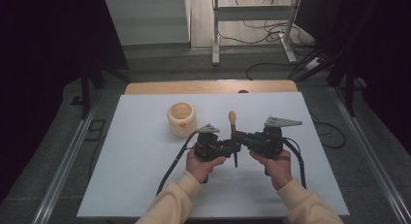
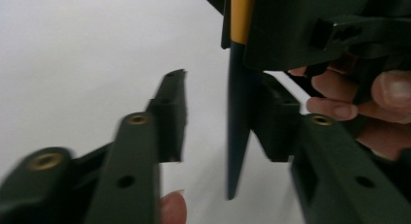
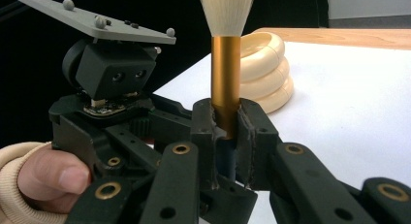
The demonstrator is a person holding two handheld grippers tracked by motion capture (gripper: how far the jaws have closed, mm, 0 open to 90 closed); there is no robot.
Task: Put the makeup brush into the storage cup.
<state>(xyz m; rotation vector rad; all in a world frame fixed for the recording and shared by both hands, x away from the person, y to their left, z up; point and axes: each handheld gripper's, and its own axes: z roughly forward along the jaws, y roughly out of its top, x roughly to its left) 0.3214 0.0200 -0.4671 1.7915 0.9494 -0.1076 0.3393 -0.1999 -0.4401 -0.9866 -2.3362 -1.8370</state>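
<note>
A ribbed, cream-coloured holder [image 1: 181,118] of stacked rounded rings stands at ten o'clock from the left gripper [image 1: 231,145], whose jaws are spread either side of the dark tapered handle without clamping it. The brush [image 1: 233,132], with pale bristles and a smooth gold ferrule, has its long axis pointing to twelve o'clock, bristle end away from the person, above the white table [image 1: 145,185]. The right gripper [image 3: 226,136] pinches it at the ferrule.

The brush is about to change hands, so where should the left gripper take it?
On the dark tapered handle, below where the right gripper clamps the gold collar. Close from both sides: the brush is upright with bristles on top, and the handle already sits between the left gripper's jaws.
</note>
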